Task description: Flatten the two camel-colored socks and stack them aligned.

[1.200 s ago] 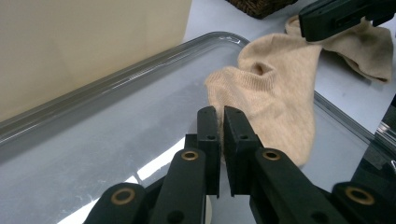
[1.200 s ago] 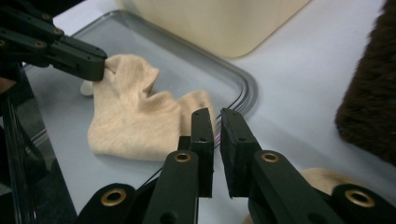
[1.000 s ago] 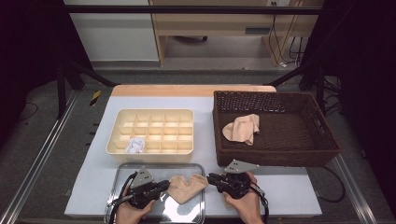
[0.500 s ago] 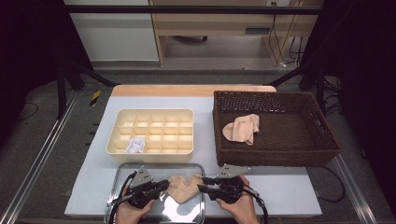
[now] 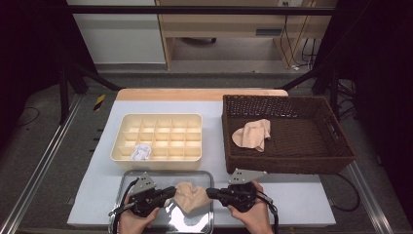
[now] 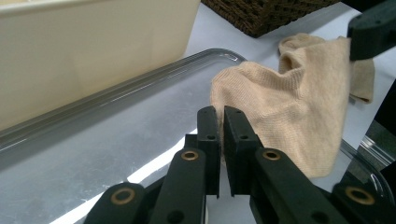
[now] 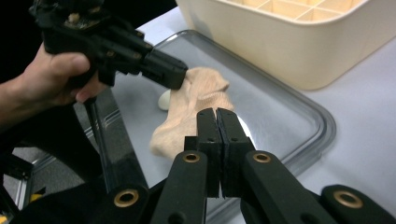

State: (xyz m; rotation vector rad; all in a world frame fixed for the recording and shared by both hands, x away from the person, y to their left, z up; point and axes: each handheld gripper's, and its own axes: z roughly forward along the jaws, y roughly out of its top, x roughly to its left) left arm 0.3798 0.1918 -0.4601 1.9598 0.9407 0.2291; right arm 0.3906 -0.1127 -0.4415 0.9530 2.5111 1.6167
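**Both grippers now pinch the sock**

Over the steel tray [image 5: 127, 176], the right gripper [image 5: 212, 193] has just been closing and clamps the beige sock [image 5: 191, 196]; the left gripper [image 5: 170, 191] grips its other edge. Stretching or folding looks possible next.

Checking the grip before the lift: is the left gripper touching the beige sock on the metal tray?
Touching. In the left gripper view, the left gripper has its jaws shut on the edge of the beige sock, with fabric pinched between them.

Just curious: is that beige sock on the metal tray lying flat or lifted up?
Lifted: the sock hangs bunched between both grippers above the tray, each pinching an end.
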